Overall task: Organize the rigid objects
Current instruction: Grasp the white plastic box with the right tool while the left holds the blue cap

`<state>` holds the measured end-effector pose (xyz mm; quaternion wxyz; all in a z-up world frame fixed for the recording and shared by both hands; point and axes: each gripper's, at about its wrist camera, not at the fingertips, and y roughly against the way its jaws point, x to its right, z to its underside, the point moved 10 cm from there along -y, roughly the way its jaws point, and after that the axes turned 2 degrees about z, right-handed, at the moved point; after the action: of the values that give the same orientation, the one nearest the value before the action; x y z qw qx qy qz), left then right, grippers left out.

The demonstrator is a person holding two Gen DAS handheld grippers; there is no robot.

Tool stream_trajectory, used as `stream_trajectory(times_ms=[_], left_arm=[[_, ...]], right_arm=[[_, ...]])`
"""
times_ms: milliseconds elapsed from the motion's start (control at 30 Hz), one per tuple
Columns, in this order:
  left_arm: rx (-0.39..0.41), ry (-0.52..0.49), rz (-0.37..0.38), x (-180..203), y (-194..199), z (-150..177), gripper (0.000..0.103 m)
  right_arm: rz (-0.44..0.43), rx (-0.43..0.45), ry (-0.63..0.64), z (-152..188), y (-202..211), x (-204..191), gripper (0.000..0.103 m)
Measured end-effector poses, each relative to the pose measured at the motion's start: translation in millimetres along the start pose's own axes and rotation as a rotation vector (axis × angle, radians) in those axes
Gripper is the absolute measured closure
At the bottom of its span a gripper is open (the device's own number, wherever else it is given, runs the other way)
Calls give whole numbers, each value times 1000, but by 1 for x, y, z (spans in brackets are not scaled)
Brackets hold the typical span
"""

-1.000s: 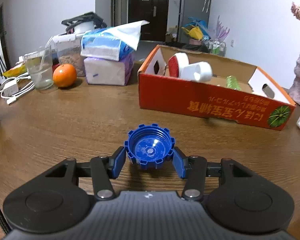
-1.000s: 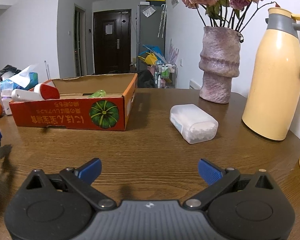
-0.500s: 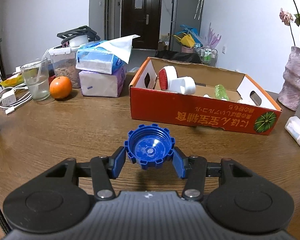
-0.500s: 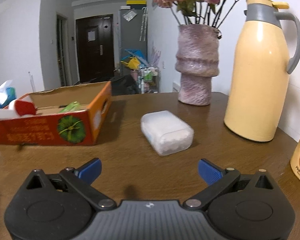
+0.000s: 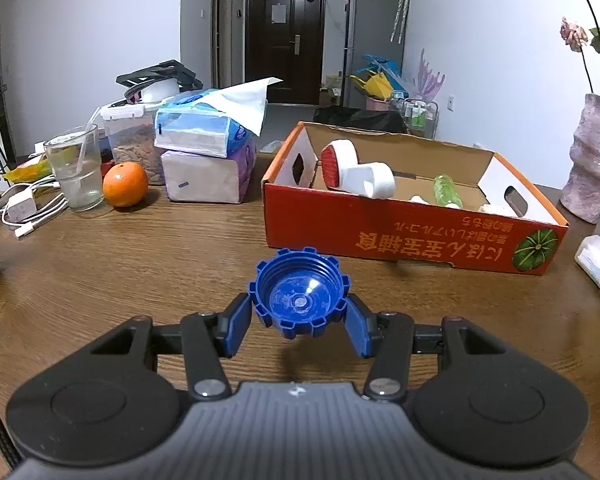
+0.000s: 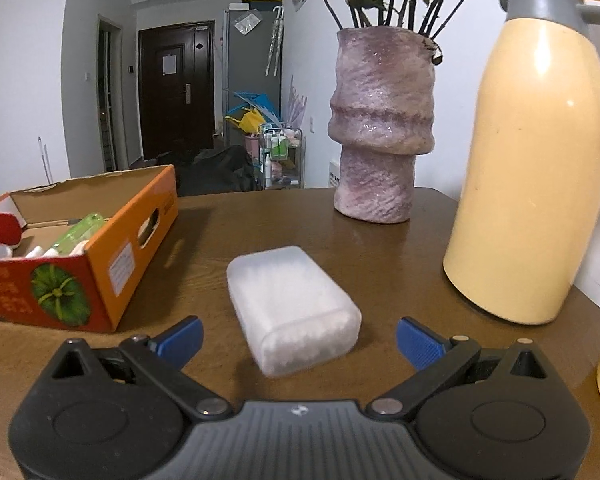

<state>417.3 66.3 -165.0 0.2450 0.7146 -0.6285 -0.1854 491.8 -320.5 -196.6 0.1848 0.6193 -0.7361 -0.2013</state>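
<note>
My left gripper [image 5: 299, 322] is shut on a blue ribbed bottle cap [image 5: 299, 293], held above the wooden table with its hollow side facing the camera. Beyond it stands an open red cardboard box [image 5: 400, 224] holding a white and red container [image 5: 354, 170], a green bottle [image 5: 446, 192] and small white items. In the right wrist view my right gripper [image 6: 299, 339] is open, its blue pads on either side of the near end of a frosted white plastic box [image 6: 292, 302] lying on the table. The same cardboard box [image 6: 100, 264] sits to its left.
A pink vase [image 6: 380, 128] with flowers and a cream thermos jug [image 6: 536, 168] stand behind and right of the white box. At the left of the table are tissue packs [image 5: 204, 152], an orange [image 5: 125, 184], a glass [image 5: 76, 172], a food tub and cables.
My right gripper has moved right and forward, bringing the frosted white box between its open fingers. The left gripper has drawn back a little from the cardboard box, still holding the cap.
</note>
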Motion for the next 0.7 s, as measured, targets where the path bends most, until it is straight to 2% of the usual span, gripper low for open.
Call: stream_trajectory(times_ms=[433, 600, 700], left_arm=[[-2, 15, -28, -6, -8, -4, 51], [-9, 16, -36, -8, -11, -3, 51], [-10, 17, -35, -8, -11, -3, 51]], right_arm=[[-21, -53, 24, -10, -41, -5, 3], [-54, -91, 20, -8, -52, -7, 14], [-73, -106, 22, -6, -54, -9, 34]])
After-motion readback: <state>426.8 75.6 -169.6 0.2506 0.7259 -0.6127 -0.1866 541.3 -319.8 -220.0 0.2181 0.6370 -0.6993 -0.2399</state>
